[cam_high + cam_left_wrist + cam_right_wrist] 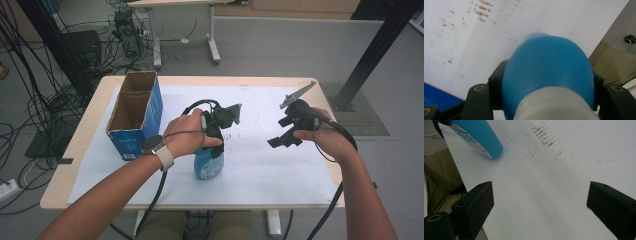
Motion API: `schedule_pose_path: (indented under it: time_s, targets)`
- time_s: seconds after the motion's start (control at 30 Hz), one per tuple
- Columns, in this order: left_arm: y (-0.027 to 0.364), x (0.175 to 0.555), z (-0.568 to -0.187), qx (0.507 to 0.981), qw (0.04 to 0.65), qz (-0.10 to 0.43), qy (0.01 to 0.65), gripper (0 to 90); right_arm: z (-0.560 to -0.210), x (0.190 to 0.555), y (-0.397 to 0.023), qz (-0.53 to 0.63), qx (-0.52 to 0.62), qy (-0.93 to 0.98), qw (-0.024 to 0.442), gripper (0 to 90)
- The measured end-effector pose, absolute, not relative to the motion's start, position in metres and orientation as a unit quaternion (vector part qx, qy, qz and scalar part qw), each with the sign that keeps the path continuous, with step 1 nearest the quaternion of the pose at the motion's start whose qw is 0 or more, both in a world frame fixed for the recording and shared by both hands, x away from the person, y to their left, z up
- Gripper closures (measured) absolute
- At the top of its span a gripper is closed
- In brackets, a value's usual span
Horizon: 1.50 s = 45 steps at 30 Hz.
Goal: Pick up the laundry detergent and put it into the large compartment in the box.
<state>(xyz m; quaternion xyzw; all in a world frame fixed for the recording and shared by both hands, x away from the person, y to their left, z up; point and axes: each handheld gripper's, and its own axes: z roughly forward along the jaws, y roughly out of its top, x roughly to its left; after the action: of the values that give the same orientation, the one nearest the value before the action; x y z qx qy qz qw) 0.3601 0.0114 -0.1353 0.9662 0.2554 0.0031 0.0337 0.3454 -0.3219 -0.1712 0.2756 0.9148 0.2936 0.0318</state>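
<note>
While the blue bottle (207, 165) stands upright on the white sheet (260, 165), the left gripper (216, 142) clamps it from above, one jaw on each side. The right gripper (284, 141) hovers well apart, jaws wide and holding nothing.

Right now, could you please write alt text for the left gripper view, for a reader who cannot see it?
A blue bottle with a white collar at its neck sits clamped between the two black jaws of the left claw, seen from above. Beneath it lies a white table cover with faint brown smudges.
</note>
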Motion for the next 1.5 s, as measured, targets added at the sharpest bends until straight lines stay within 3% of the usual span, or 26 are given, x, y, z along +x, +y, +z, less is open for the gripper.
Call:
schedule_pose_path:
  time_s: [0.6,1.5]
  targets:
    - [0.029,0.358,-0.084,0.944,0.029,0.016,0.327,38.4,-0.164,0.34,-0.318,0.294,0.269,0.916,0.042,7.2]
    - [0.052,0.359,-0.051,0.913,0.032,0.011,0.406,38.4,-0.158,0.334,-0.317,0.301,0.256,0.917,0.052,7.8]
